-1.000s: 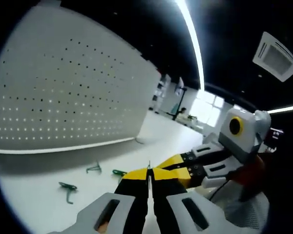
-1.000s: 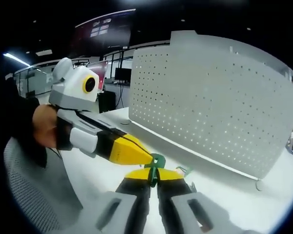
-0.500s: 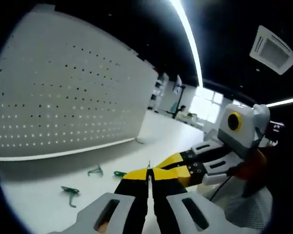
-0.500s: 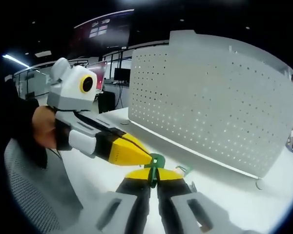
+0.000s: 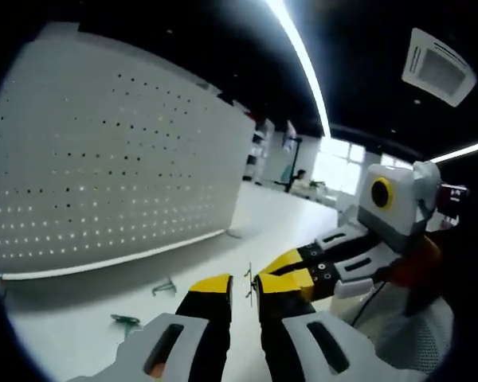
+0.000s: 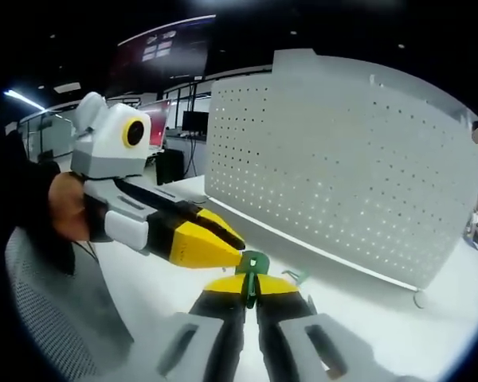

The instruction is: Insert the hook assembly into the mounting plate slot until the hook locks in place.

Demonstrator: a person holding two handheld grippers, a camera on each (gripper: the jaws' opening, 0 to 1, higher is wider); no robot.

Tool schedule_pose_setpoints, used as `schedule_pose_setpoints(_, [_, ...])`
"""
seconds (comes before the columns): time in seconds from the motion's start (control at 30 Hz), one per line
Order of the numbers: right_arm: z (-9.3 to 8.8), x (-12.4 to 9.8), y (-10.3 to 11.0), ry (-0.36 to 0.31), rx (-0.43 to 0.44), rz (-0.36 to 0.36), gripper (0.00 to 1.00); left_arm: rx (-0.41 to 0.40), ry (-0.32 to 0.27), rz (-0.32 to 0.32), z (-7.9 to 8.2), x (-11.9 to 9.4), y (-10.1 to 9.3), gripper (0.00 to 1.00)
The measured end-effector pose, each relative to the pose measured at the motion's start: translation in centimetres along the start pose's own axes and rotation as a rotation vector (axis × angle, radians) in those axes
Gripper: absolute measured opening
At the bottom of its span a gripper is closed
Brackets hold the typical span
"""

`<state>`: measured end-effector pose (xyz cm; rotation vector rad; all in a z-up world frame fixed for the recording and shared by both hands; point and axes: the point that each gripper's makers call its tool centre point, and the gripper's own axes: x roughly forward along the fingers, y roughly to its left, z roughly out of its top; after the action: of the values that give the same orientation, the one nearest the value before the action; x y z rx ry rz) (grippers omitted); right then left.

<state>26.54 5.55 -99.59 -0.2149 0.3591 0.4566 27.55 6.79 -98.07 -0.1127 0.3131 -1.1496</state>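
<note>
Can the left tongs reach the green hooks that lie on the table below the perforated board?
Probably yes. The left tongs are open, and bare table lies between them and the loose green hooks.

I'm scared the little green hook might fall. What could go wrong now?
1. The right gripper pinches the green hook only at the fingers' very tips, so a bump could make it slip out.
2. The left gripper has its fingers parted right beside the hook and might knock it.
3. The pegboard sits well back from the hook, and the spare hooks lie on the table below, so a dropped one could get mixed up.
</note>
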Motion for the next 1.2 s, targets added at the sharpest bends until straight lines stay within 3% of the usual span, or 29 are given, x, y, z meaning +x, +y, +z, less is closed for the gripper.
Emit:
schedule_pose_setpoints(0.13, [0.0,-0.1,-0.2,-0.001,0.001,-0.01,0.01,0.035,0.006,0.034,0.1,-0.1,0.5,0.25])
schedule_pose_setpoints(0.5, [0.0,-0.1,-0.4,-0.003,0.004,-0.018,0.01,0.067,0.018,0.092,0.1,-0.4,1.6,0.38])
schedule_pose_setpoints(1.2, [0.2,-0.3,-0.9,-0.013,0.011,-0.037,0.01,0.031,0.027,0.111,-0.2,-0.5,2.1,0.6])
